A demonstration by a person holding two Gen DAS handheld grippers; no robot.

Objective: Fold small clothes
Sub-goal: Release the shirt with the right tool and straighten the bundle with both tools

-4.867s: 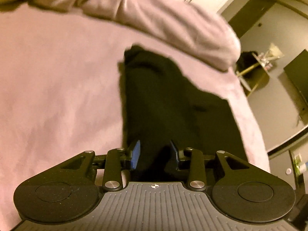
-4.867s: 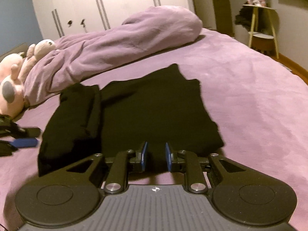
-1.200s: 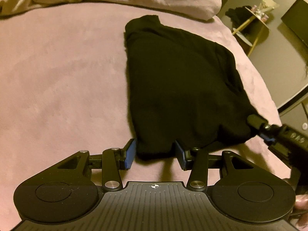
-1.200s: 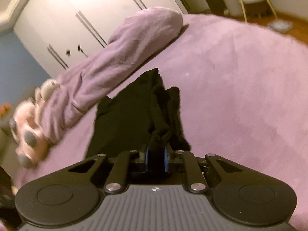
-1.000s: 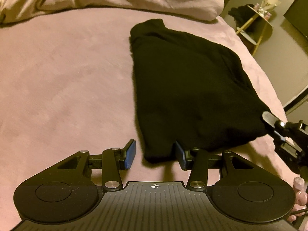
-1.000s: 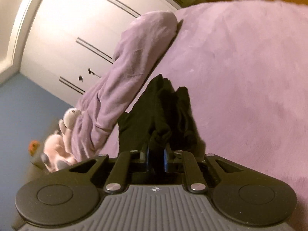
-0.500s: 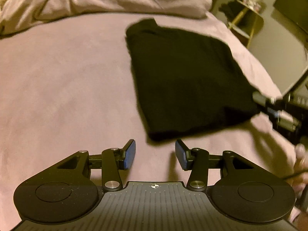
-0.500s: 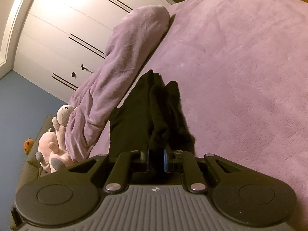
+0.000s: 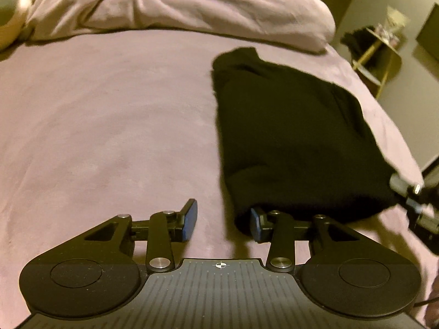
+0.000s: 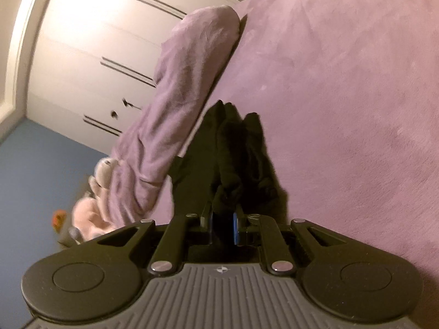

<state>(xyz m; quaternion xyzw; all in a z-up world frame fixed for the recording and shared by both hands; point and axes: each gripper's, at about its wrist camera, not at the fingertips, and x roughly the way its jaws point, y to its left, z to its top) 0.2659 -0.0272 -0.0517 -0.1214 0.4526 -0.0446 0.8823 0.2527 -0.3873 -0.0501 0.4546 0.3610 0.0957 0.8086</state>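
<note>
A black garment (image 9: 288,137) lies folded into a long strip on the purple bed cover (image 9: 109,137). My left gripper (image 9: 222,222) hovers at its near left corner with the jaws closing. Only bed cover shows between them, and the right fingertip (image 9: 256,223) sits at the cloth's edge. At the right edge of the left wrist view, my right gripper (image 9: 408,192) pinches the near right corner. In the right wrist view the right gripper (image 10: 223,219) is shut on a bunched fold of the black garment (image 10: 233,150), which stretches away from it.
A rumpled purple duvet (image 9: 178,2) lies across the far side of the bed, with a plush toy (image 10: 93,189) at its end. White wardrobe doors (image 10: 96,41) stand behind. A yellow side table (image 9: 381,54) stands past the bed's right edge.
In the left wrist view the garment has slid to the right, so the left gripper now sits at its near left corner, jaws slightly narrower. The right gripper keeps its hold.
</note>
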